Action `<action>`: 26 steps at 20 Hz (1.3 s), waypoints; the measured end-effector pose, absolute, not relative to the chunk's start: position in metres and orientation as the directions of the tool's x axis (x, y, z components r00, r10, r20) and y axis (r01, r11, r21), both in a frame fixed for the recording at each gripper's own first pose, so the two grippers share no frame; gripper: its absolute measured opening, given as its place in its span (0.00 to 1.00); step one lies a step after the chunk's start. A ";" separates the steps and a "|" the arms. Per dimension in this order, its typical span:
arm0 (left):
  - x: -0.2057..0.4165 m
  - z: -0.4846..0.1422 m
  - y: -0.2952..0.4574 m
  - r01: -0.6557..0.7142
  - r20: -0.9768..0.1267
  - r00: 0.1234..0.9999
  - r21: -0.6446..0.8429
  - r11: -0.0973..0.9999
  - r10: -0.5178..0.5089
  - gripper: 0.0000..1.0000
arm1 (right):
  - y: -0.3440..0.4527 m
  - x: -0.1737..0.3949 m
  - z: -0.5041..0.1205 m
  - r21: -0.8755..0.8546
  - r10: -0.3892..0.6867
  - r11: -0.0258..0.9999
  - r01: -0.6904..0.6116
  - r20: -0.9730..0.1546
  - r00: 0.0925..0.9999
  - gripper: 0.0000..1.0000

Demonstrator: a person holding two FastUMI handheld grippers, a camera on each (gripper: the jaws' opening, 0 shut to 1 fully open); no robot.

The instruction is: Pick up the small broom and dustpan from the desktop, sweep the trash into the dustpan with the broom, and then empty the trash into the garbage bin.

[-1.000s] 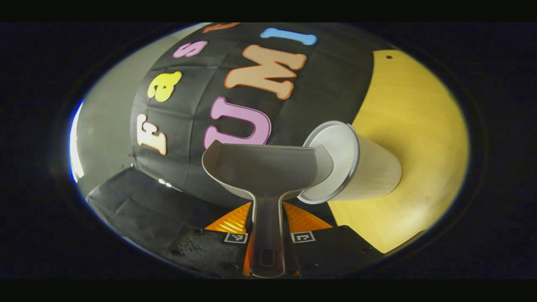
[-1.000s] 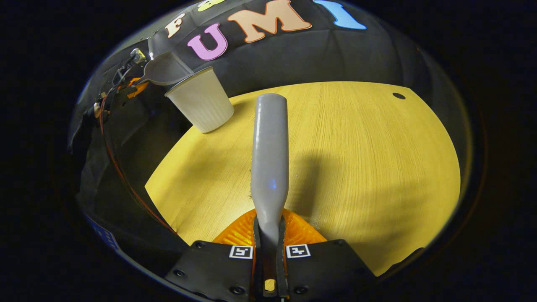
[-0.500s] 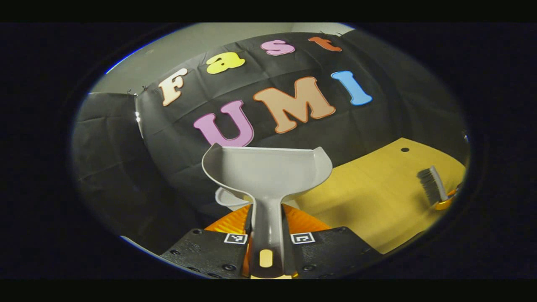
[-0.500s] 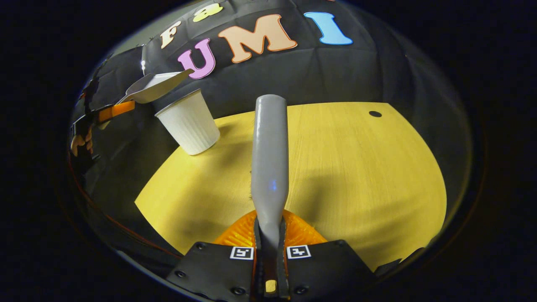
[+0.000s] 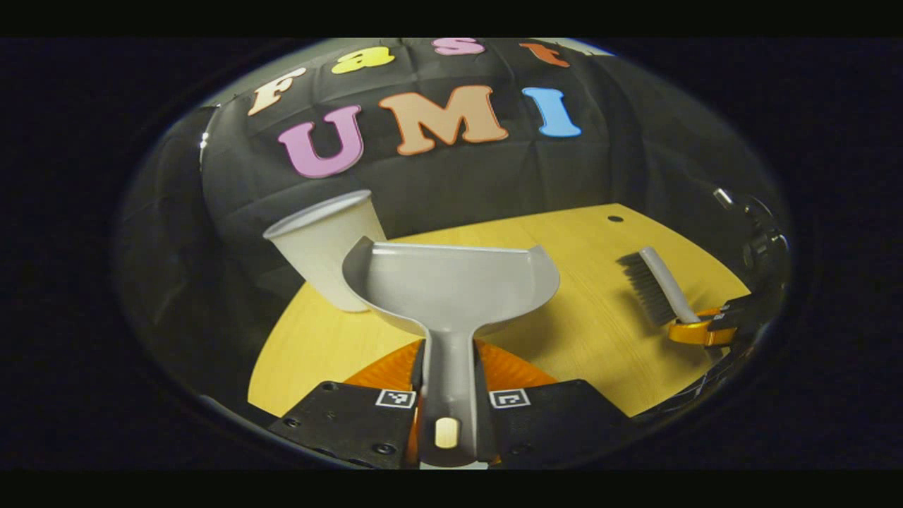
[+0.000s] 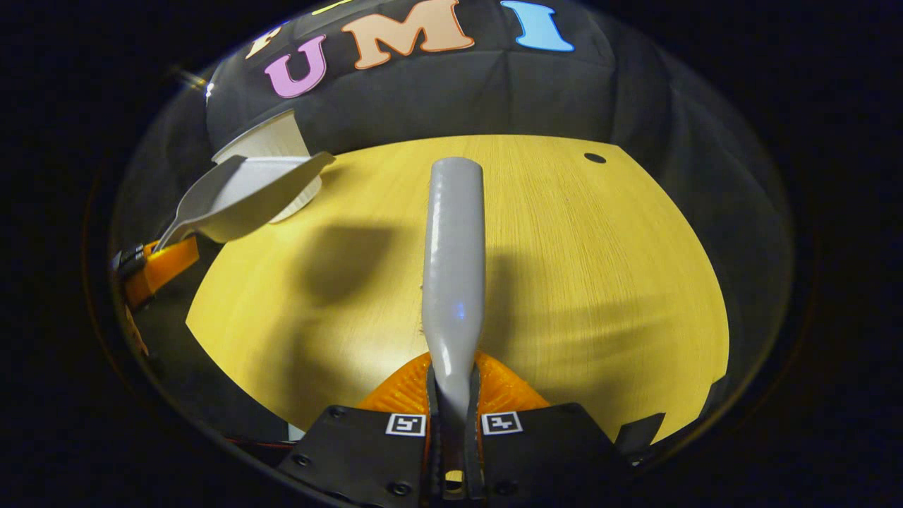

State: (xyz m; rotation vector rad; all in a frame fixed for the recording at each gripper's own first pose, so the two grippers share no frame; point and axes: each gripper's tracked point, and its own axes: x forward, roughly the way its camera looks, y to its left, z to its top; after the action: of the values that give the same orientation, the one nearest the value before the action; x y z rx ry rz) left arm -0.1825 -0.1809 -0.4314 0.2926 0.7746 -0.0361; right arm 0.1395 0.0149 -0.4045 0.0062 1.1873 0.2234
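My left gripper [image 5: 449, 377] is shut on the handle of the grey dustpan [image 5: 451, 286], which is held level above the yellow table [image 5: 564, 339]; its scoop looks empty. The white paper-cup bin [image 5: 321, 243] stands upright just behind the pan's left side. In the right gripper view, my right gripper [image 6: 453, 391] is shut on the grey broom [image 6: 455, 247], which points forward over the table [image 6: 600, 282]. The broom [image 5: 659, 282] with its dark bristles also appears at the right of the left gripper view. The dustpan [image 6: 240, 194] hovers in front of the cup [image 6: 271, 144].
A small dark hole [image 6: 595, 158] marks the table's far right corner. Black cloth walls close in behind and to the left of the table. The dustpan's shadow [image 6: 338, 257] lies on the wood left of the broom.
The left gripper swung the dustpan from its tip over the cup's mouth back to level and drew it toward the table. The right gripper with the broom barely shifted.
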 end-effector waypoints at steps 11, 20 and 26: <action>-0.218 -0.497 -0.172 0.102 -0.825 0.559 0.161 0.982 0.078 0.25 | 0.010 0.135 -0.408 0.047 0.075 0.987 -0.153 -0.981 0.181 0.14; -0.218 -0.496 -0.185 0.146 -0.819 0.573 0.139 0.979 0.030 0.68 | 0.011 0.133 -0.399 0.038 0.060 0.985 -0.169 -0.990 0.126 0.35; -0.203 -0.446 -0.186 0.116 -0.704 0.707 0.210 0.971 0.068 0.96 | 0.007 0.132 -0.368 0.046 0.091 0.978 -0.203 -0.971 0.221 0.87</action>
State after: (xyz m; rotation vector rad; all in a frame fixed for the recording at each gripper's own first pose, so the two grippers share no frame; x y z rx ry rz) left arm -0.2026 -0.1859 -0.4463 0.2468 0.7872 -0.0267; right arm 0.1322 0.0074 -0.3683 -0.0980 1.3330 0.2038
